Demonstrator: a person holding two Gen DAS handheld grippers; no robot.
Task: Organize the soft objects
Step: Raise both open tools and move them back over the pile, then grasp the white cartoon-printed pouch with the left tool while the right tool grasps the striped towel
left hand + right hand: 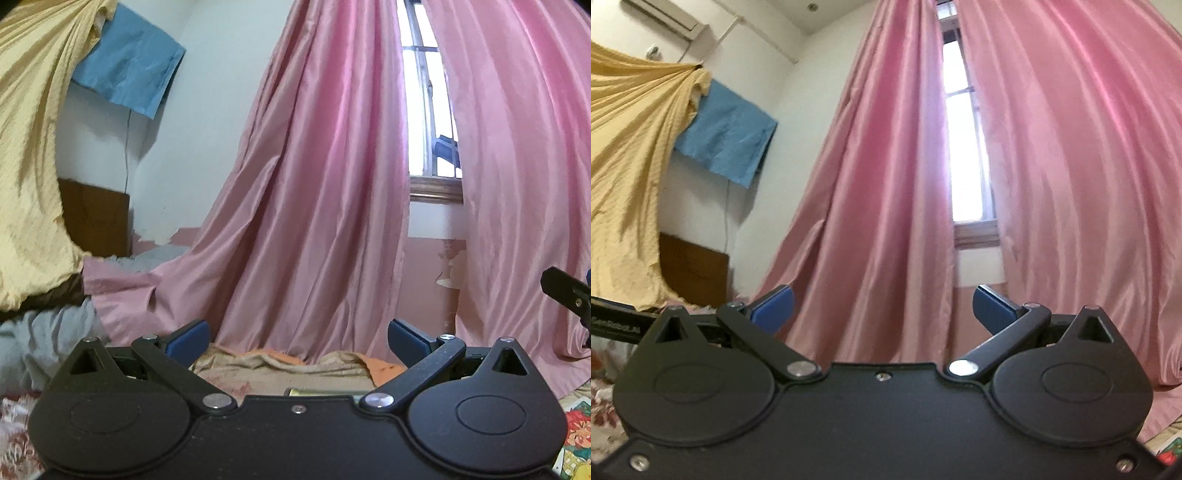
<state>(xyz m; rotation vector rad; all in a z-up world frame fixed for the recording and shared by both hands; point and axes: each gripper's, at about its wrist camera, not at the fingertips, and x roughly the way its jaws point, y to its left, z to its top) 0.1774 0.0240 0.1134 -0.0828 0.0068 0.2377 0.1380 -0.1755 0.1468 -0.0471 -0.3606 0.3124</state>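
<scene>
Left gripper up and level, jaws spread wide, blue pads well apart and nothing between them. Straight ahead at twelve o'clock in the left wrist view I've got the pink curtain, hanging in heavy folds, parted over a window at about one o'clock. Just past the fingertips, low at six o'clock, a beige cloth lies rumpled on the bed, with an orange cloth peeking out beside it on the right. That's the soft stuff nearest me, and neither pad is touching it. Off at nine o'clock a grey bundle sits under the curtain's trailing hem, and a yellow drape sweeps down from ten o'clock. A blue cloth is pinned on the wall at eleven. At three o'clock, the black edge of the right gripper pokes into view.

Switching to the right wrist view: right gripper also gaping fully, pads far apart, empty. It's tilted higher, so I see mostly pink curtain, the bright window at twelve, the yellow drape at nine, the blue cloth at ten. A floral bedsheet shows at eight o'clock. The beige and orange cloths don't appear from this side.
</scene>
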